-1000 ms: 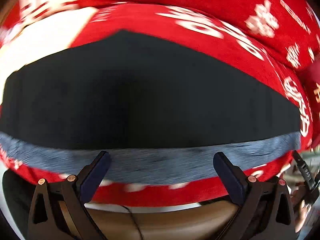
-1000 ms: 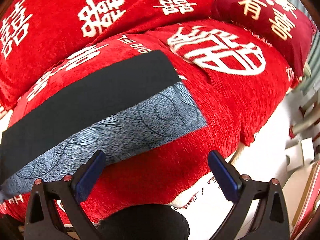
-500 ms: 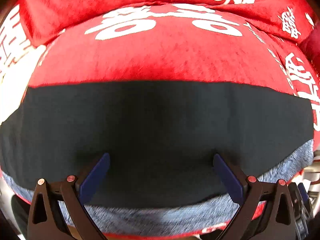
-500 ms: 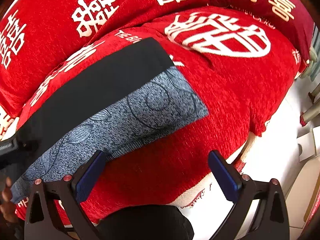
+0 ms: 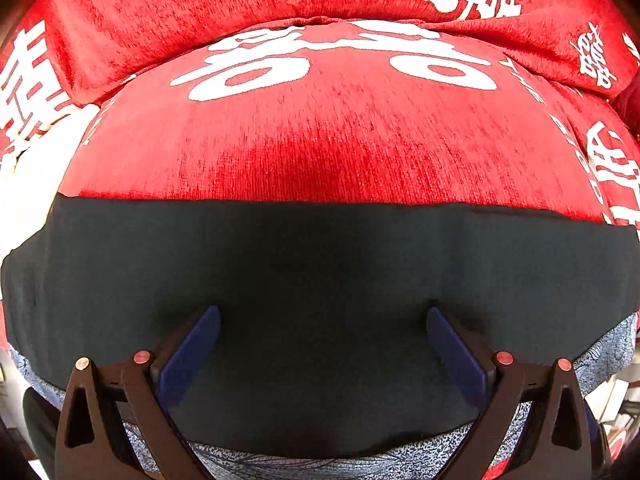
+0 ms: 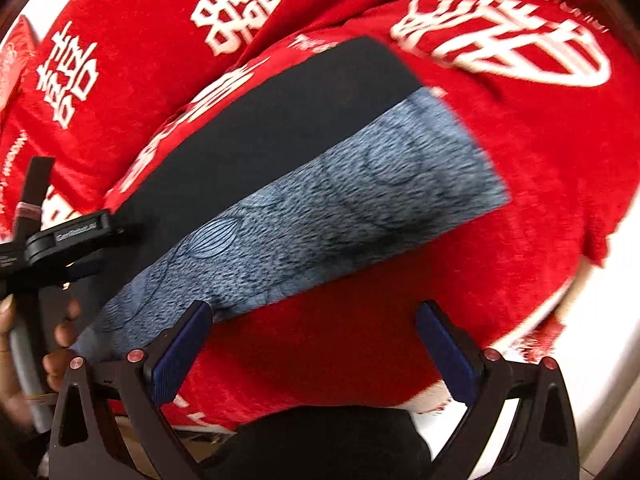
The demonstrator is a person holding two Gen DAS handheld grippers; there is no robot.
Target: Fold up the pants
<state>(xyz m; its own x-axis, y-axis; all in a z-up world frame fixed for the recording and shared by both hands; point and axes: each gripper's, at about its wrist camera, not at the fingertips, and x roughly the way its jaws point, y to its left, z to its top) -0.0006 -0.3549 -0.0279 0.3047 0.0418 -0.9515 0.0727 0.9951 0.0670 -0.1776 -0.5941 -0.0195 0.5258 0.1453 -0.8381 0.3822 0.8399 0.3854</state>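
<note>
The pants (image 5: 320,264) lie flat as a long band on a red cushion, a black half on the far side and a blue-grey patterned half (image 6: 320,216) on the near side. My left gripper (image 5: 322,320) is open, low over the black half with nothing between its fingers. My right gripper (image 6: 312,316) is open and empty, hovering at the near edge of the patterned half, left fingertip over the fabric. The left gripper (image 6: 76,236) also shows at the left of the right wrist view, resting on the black half.
The red cushion (image 5: 320,140) with white characters carries the pants; red back cushions (image 6: 140,40) stand behind it. A white surface (image 6: 600,340) lies beyond the cushion's right edge. The person's hand (image 6: 24,340) holds the left gripper's handle.
My left gripper moved forward over the pants, from their near patterned edge onto the black half. My right gripper moved left and closer, toward the patterned half's near edge.
</note>
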